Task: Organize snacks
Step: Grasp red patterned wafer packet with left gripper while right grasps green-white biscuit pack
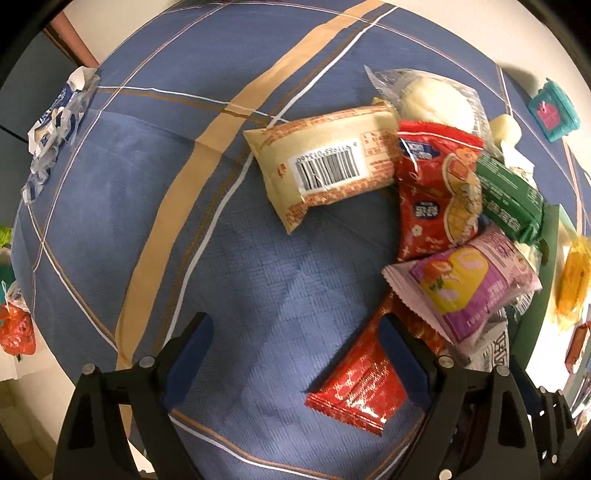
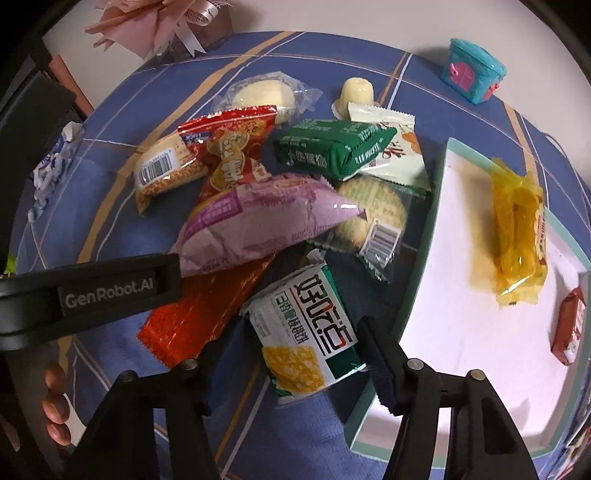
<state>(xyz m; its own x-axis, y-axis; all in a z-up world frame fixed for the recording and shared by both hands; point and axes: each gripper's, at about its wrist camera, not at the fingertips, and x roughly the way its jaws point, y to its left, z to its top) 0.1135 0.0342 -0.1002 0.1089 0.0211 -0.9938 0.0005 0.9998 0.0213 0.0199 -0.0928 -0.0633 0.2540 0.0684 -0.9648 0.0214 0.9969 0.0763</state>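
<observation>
Black gripper fingers fill the bottom of each view. On the right gripper (image 2: 291,365) the jaws stand on either side of a white and green snack pack (image 2: 306,332) with a yellow corn picture; they look close against its sides, but I cannot tell if the pads press on it. Jaws on the left gripper (image 1: 295,358) are spread wide, with bare blue tablecloth (image 1: 147,206) between them and its right finger over a shiny red wrapper (image 1: 354,384).

Just beyond lies the snack pile: a purple packet (image 2: 258,225), a red packet (image 2: 232,151), a tan packet with a barcode (image 1: 321,162), a green bar (image 2: 332,147), round biscuits in clear wrap (image 2: 373,210) and a pale bun in clear film (image 2: 266,96).

Open cloth lies to the left of the pile in the left wrist view, up to a crumpled blue and white wrapper (image 1: 55,122) at the table edge.

Only the right wrist view shows clearly the white tray with a teal rim (image 2: 439,258), just right of the pile, holding a yellow packet (image 2: 521,236) and a small red one (image 2: 569,328). That view also shows fingers of a person's hand (image 2: 55,406) at lower left and, farthest off, a pink ribbon bow (image 2: 147,22). Beyond the pile, both views show a teal toy box (image 2: 474,70).
</observation>
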